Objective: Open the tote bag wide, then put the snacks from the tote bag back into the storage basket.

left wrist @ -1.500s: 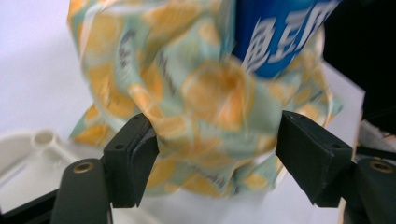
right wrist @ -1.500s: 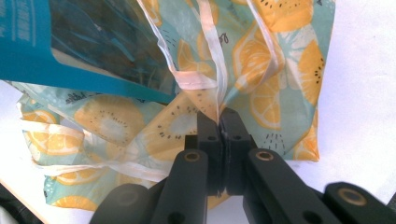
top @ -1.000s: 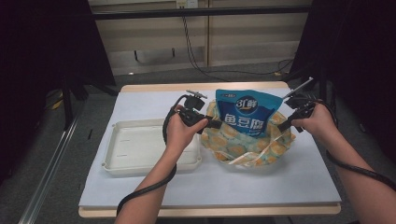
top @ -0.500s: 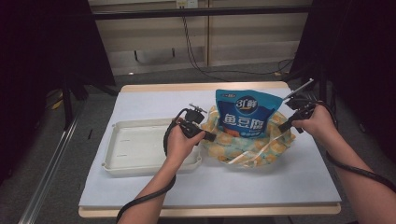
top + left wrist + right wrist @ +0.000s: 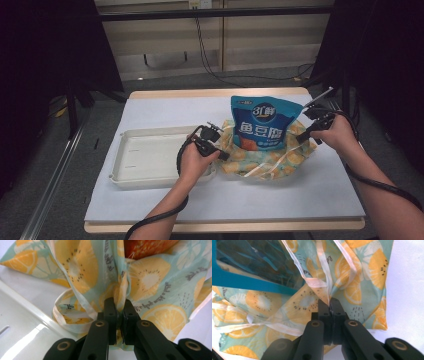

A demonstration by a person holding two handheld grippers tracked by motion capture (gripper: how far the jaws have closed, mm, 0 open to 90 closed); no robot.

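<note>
Nearby: white tray (image 5: 150,157) left of fruit-print bag (image 5: 270,160).

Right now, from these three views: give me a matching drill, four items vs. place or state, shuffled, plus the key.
Column 1:
1. left gripper
2. right gripper
3. blue snack pouch
4. white tray

Column 2:
A. lies on the table's left part, nothing in it
B. stands upright inside the open fruit-print cloth bag
C. shut on the bag's left edge, beside the tray
D. shut on the bag's right edge, by a white ribbon handle

Pairs: 1-C, 2-D, 3-B, 4-A
</note>
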